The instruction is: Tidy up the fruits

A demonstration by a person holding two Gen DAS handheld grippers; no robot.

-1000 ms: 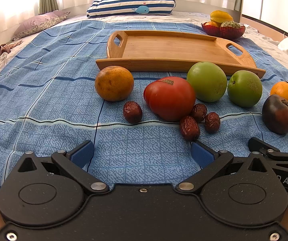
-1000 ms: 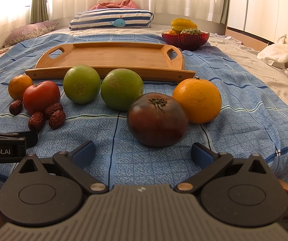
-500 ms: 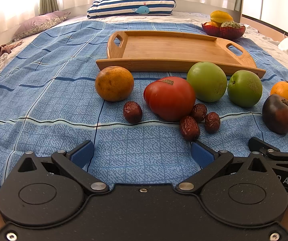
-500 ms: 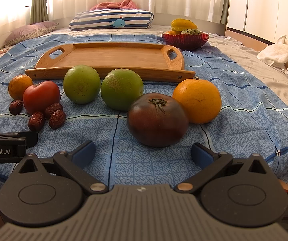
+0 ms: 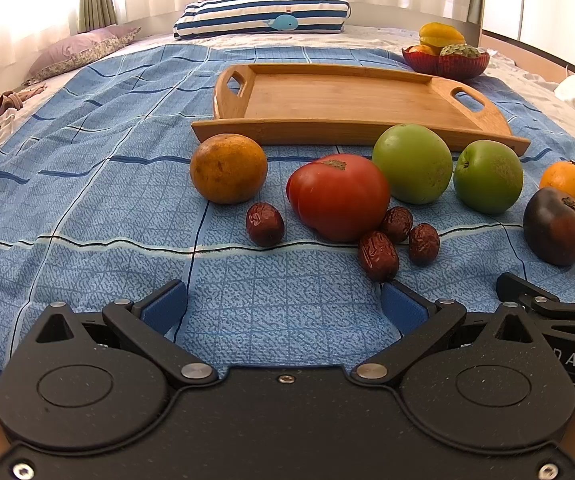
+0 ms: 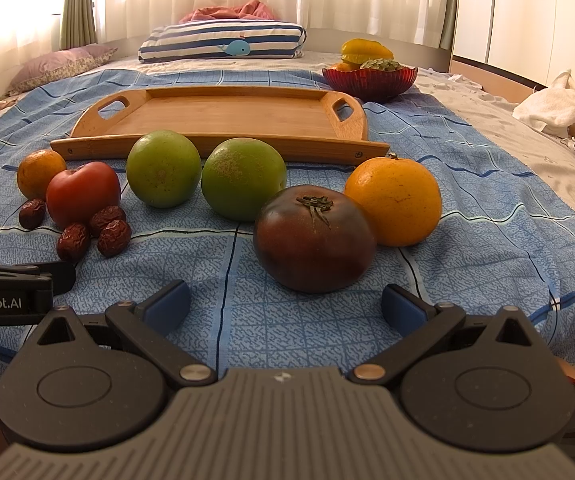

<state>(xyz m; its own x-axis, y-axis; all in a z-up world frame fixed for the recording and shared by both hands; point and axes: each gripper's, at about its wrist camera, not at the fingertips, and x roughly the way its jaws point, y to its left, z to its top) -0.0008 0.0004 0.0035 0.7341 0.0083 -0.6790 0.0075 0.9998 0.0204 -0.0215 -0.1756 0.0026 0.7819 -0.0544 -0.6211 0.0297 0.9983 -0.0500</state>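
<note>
Nothing has moved since a second ago: I hold both grippers low over the bed (image 5: pixel 87 184), fingers spread wide, holding nothing. All fruit lies in front of the empty tray (image 6: pixel 223 116). Next, I think, my right gripper (image 6: pixel 285 306) should close around the dark tomato (image 6: pixel 313 240), just ahead.

Bed (image 5: pixel 87 184) under blue checked cover. Directly on it: empty wooden tray (image 5: pixel 351 98), red tomato (image 5: pixel 337 196), dark tomato (image 6: pixel 313 238), two green fruits, two oranges, four dates, red bowl (image 6: pixel 369 80), striped pillow (image 6: pixel 223 42).
</note>
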